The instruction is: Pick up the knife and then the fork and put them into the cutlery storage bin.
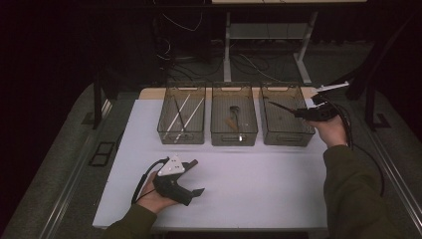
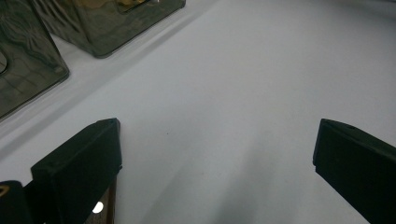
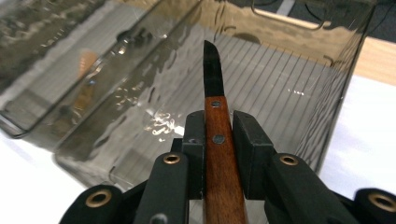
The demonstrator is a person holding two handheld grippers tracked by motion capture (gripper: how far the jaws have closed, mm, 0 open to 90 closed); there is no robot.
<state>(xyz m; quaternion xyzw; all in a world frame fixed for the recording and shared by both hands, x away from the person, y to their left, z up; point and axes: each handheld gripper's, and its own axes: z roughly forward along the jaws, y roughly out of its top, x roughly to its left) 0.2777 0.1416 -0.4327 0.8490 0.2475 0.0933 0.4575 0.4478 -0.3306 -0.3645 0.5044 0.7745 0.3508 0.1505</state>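
Knife (image 3: pixel 213 135) clamped between the pads of the right gripper (image 3: pixel 218 133), handle gripped from both sides, blade projecting straight ahead past the fingertips. Held above the open top of the right-hand bin (image 1: pixel 287 134), blade pointing across it toward the middle bin (image 1: pixel 234 135) in the high view. In the right gripper view, blade tip over the ribbed floor of that bin, clear of floor and walls.

Knife appearance: reddish-brown wooden handle with two metal rivets, short dark blade with a rounded tip, narrow overall. Seen in the high view as a thin dark sliver (image 1: pixel 281 107) ahead of the gripper.

Right hand (image 1: pixel 331 130) raised at the far right corner of the counter (image 1: pixel 259 184), forearm in a dark green sleeve coming up from the lower right, right gripper (image 1: pixel 304 113) held roughly level and turned leftward over the bin, cable looping down beside the wrist.

Left gripper (image 1: pixel 197 177) resting low on the near left part of the counter, held in the left hand (image 1: pixel 155 195), grey three-cornered plate on top, pointing rightward. Jaws wide apart in the left gripper view, bare white counter between them, nothing gripped.

Three smoky transparent bins in a row at the far edge of the counter: left bin (image 1: pixel 182 134) with pale thin sticks, middle bin with a small dark utensil and a tan piece, both too small to identify further.
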